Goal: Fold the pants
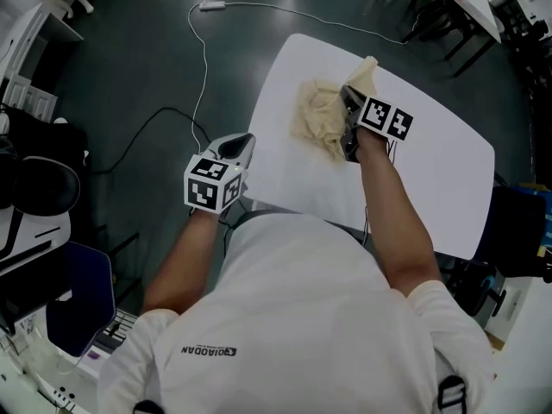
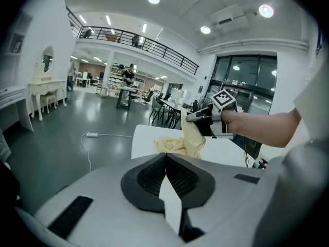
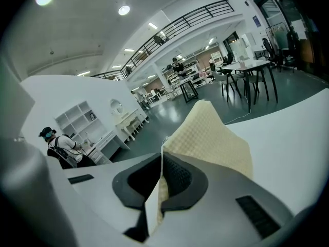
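The right gripper (image 1: 349,97), upper centre, pinches an edge of the crumpled pants (image 1: 317,121) off the table (image 1: 431,175), probably to spread them; the left gripper (image 1: 241,145) hangs closed, empty.

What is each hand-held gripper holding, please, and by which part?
The right hand-held gripper pinches the pants by an edge; the left hand-held gripper holds nothing.

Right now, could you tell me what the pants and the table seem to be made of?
Pants: soft cream cloth, probably waffle-weave, given its tiny grid texture and limp crumpling. Table: smooth, matte white top, perhaps laminate; that stays uncertain.
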`<control>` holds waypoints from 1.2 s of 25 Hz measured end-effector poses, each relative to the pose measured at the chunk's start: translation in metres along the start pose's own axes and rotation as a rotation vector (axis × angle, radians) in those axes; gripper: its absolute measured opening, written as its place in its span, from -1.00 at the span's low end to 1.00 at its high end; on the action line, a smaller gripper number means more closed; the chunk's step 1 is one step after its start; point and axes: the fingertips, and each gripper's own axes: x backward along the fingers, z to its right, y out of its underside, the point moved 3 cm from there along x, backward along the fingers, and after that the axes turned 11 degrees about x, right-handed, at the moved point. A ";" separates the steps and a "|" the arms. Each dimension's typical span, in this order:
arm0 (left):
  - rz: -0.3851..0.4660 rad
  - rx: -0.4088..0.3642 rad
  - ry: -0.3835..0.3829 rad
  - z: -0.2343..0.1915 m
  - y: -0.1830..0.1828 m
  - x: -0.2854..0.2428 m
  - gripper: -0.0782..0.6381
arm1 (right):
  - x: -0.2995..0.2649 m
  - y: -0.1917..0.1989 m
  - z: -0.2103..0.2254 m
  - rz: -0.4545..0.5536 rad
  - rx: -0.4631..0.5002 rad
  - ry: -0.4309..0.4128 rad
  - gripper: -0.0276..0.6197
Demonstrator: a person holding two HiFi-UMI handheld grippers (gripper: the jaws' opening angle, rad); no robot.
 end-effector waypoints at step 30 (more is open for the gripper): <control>-0.035 0.088 -0.040 -0.028 0.043 0.032 -0.70 | -0.146 0.097 -0.056 -0.399 0.158 -0.026 -0.28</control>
